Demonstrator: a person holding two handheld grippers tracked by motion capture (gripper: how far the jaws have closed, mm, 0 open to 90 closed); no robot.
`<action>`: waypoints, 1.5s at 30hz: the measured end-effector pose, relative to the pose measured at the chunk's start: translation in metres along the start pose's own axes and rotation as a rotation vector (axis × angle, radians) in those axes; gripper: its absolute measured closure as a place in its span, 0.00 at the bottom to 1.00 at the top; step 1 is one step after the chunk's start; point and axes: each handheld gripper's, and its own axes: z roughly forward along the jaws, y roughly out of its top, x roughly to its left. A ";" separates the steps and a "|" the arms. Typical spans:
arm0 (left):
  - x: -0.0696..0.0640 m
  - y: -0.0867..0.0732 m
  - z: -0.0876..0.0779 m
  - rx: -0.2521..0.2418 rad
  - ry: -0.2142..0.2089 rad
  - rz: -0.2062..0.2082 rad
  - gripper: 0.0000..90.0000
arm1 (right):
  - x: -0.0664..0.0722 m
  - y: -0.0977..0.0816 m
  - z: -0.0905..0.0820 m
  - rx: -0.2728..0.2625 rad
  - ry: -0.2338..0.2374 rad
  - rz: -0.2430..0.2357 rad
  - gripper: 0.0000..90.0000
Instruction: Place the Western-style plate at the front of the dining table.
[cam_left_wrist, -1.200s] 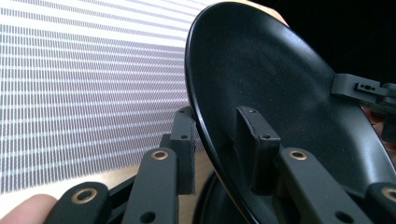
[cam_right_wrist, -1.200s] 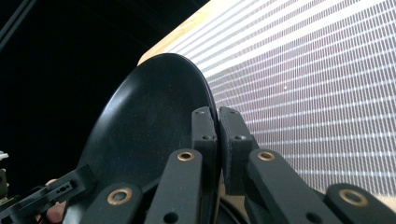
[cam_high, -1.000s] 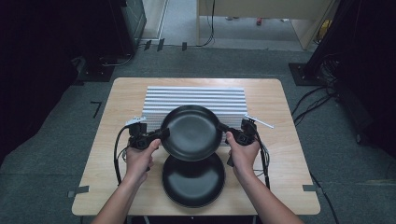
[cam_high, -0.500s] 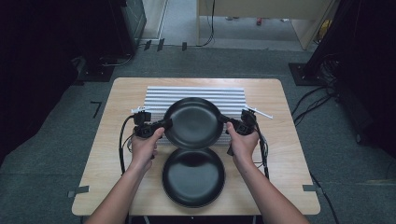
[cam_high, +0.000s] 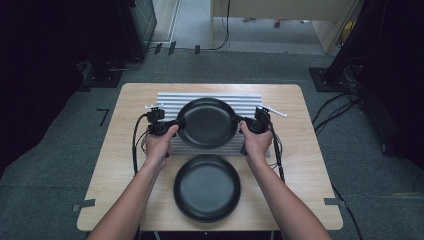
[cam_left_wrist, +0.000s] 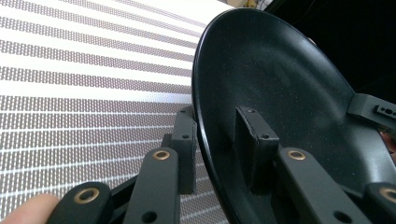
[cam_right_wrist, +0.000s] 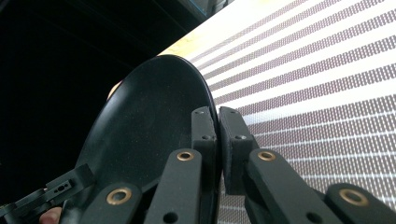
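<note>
A black plate hangs over the white striped mat, held from both sides. My left gripper is shut on its left rim, and my right gripper is shut on its right rim. In the left gripper view the plate's rim runs between my left gripper, one pad inside the plate and one outside. In the right gripper view the plate is pinched at its edge by my right gripper, over the mat. A second black plate lies on the table, nearer the person.
The wooden table carries the striped mat across its far half. A small white stick lies by the mat's right far corner. Cables trail from both grippers along the forearms. Dark equipment stands on the floor around the table.
Both grippers have carried the held plate away from the person, off the lower plate and out over the striped mat. The lower plate has stayed where it was.
</note>
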 end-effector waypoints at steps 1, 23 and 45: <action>0.000 0.000 0.000 0.000 0.000 0.000 0.78 | 0.000 0.000 0.000 0.000 0.000 0.000 0.95; 0.020 0.016 0.045 0.036 0.055 -0.055 0.77 | -0.018 0.009 0.042 -0.014 -0.060 0.034 0.95; 0.019 0.009 0.078 0.078 0.067 -0.086 0.76 | -0.039 0.012 0.048 -0.023 -0.123 0.031 0.95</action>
